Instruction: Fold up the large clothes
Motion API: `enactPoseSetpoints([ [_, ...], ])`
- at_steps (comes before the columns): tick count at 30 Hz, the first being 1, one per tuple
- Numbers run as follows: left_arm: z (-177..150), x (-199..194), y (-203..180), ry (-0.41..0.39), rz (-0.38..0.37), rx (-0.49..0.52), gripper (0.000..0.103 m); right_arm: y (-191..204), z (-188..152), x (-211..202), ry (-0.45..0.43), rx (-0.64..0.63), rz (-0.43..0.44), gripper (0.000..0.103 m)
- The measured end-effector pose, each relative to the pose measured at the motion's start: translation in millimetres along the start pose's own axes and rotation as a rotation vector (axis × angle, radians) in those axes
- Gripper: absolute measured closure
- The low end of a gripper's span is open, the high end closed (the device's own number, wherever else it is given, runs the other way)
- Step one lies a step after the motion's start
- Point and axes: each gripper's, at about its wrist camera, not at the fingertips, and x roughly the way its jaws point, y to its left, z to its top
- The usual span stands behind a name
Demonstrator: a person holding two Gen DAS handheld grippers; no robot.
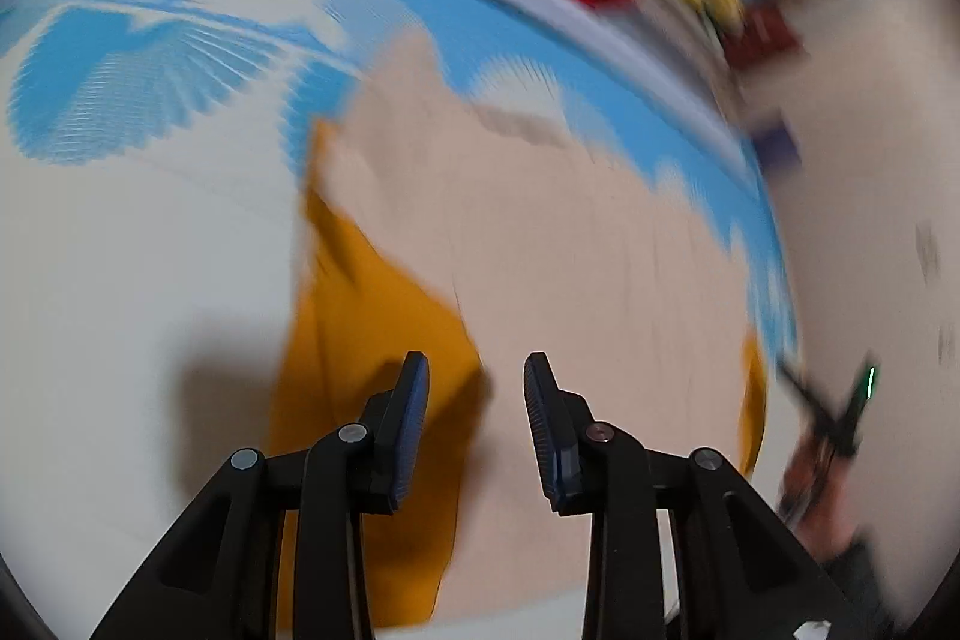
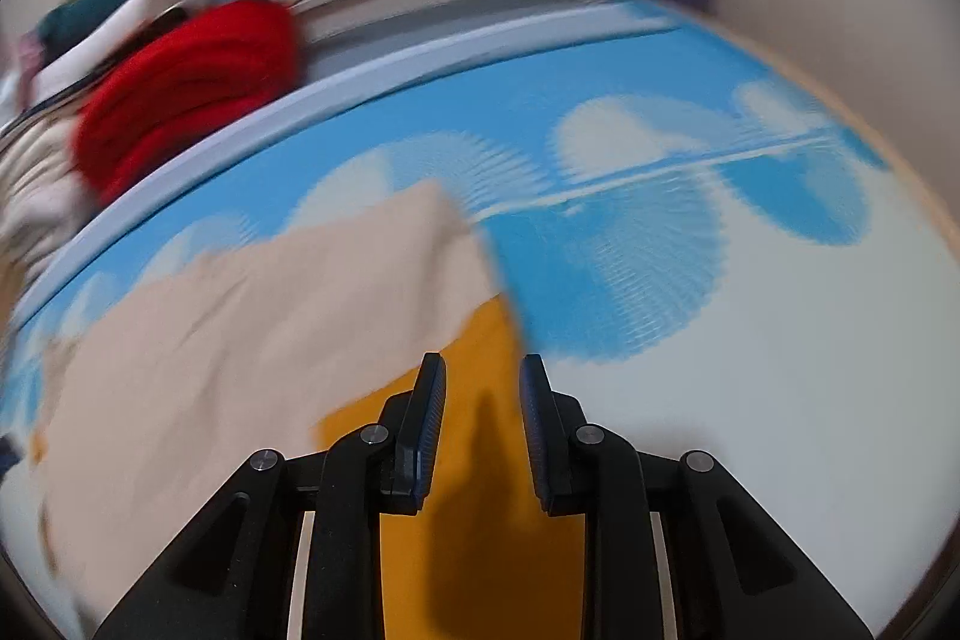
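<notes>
I have the left tool (image 1: 477,370) and the right tool (image 2: 483,370) both tilted downward, jaws parted, nothing between them.

Motion blur smears both views; the red pile (image 2: 186,82) is perhaps folded clothing.

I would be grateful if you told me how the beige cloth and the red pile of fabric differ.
The beige cloth lies spread flat on the cloud-print sheet, near both claws; the red pile is bunched in thick folds beyond the sheet's far edge. The beige cloth partly covers a mustard-yellow fabric; the red pile sits among other heaped clothes. Neither is gripped.
</notes>
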Motion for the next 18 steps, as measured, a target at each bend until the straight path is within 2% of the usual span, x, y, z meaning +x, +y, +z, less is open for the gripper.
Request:
enactPoseSetpoints([
  [1,-4.3,7.3,-3.2,0.035,0.032,0.043,0.074,3.1,-2.6,1.7,0.028,-0.021,0.020,0.078],
  [3,-15.8,26.5,-0.4,0.097,0.145,0.086,0.074,12.8,-17.7,14.3,0.142,-0.081,0.063,0.078],
  [6,-23.1,44.3,23.4,0.110,0.336,0.025,0.075,14.5,-45.2,43.3,0.321,-0.159,-0.037,0.078],
  [7,-24.2,43.2,30.9,0.102,0.365,-0.017,0.075,11.4,-49.8,47.4,0.344,-0.165,-0.057,0.078],
  [10,-24.0,26.9,30.8,0.094,0.354,-0.074,0.083,6.2,-50.3,38.0,0.334,-0.141,-0.077,0.078],
  [11,-24.3,20.4,26.4,0.085,0.325,-0.064,0.083,6.0,-50.4,33.3,0.333,-0.141,-0.086,0.078],
  [12,-25.0,12.6,18.9,0.077,0.266,-0.033,0.083,6.3,-50.3,27.5,0.326,-0.142,-0.078,0.078],
  [14,-34.0,8.0,1.6,0.108,0.170,0.065,0.082,6.9,-53.7,15.7,0.318,-0.157,-0.041,0.078],
  [15,-40.0,11.8,-2.3,0.136,0.172,0.111,0.081,6.7,-55.5,13.2,0.323,-0.167,-0.029,0.078],
  [17,-59.0,31.0,-2.2,0.231,0.272,0.207,0.079,3.7,-63.8,15.0,0.366,-0.193,-0.017,0.078],
  [18,-69.5,43.2,3.9,0.288,0.345,0.233,0.078,-0.8,-66.0,19.9,0.389,-0.207,-0.030,0.078],
])
